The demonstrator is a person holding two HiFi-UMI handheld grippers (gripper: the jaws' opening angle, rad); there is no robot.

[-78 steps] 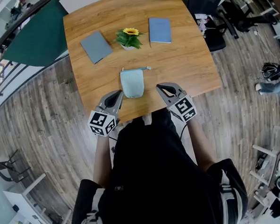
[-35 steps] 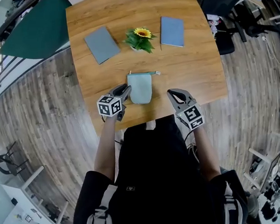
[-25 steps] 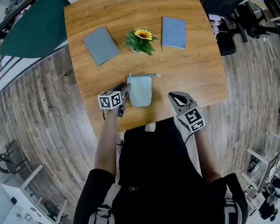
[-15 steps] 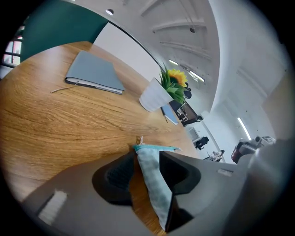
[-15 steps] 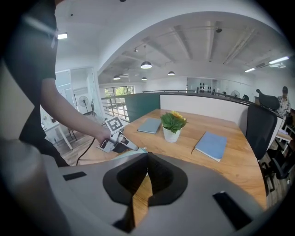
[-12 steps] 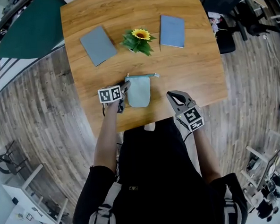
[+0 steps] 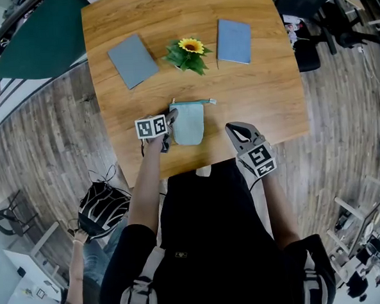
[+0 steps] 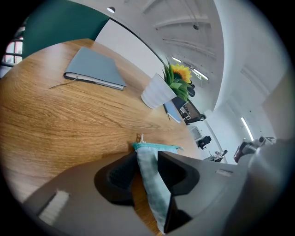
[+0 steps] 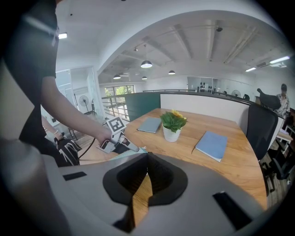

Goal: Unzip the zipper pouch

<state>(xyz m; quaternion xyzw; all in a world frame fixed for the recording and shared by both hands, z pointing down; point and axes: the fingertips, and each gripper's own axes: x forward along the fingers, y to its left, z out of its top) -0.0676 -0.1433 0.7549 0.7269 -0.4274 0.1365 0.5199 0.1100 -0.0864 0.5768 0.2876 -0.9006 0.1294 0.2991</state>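
Observation:
The pale teal zipper pouch (image 7: pixel 188 124) lies flat on the wooden table (image 7: pixel 257 92), its zipper along the far edge. My left gripper (image 7: pixel 171 120) is at the pouch's left edge. In the left gripper view the pouch (image 8: pixel 146 168) fills the gap between the left gripper's (image 8: pixel 146 159) tips, touching both pads; its jaws have just been closing on the fabric. My right gripper (image 7: pixel 230 127) rests shut and empty near the table's front edge, right of the pouch. The right gripper view shows its shut jaws (image 9: pixel 147 159), the left gripper (image 9: pixel 124 145) and a sliver of pouch (image 9: pixel 132 152).
A potted sunflower (image 7: pixel 187 52) stands behind the pouch, with a grey notebook (image 7: pixel 133 60) to its left and a blue notebook (image 7: pixel 234 41) to its right. A person with a black helmet (image 7: pixel 103 208) crouches on the floor at lower left. A dark chair (image 7: pixel 303 6) is beyond the table's right corner.
My left gripper has slid forward from beside the pouch onto its left edge and sunk a little. A person with a helmet has come into view at lower left. The right gripper kept still.

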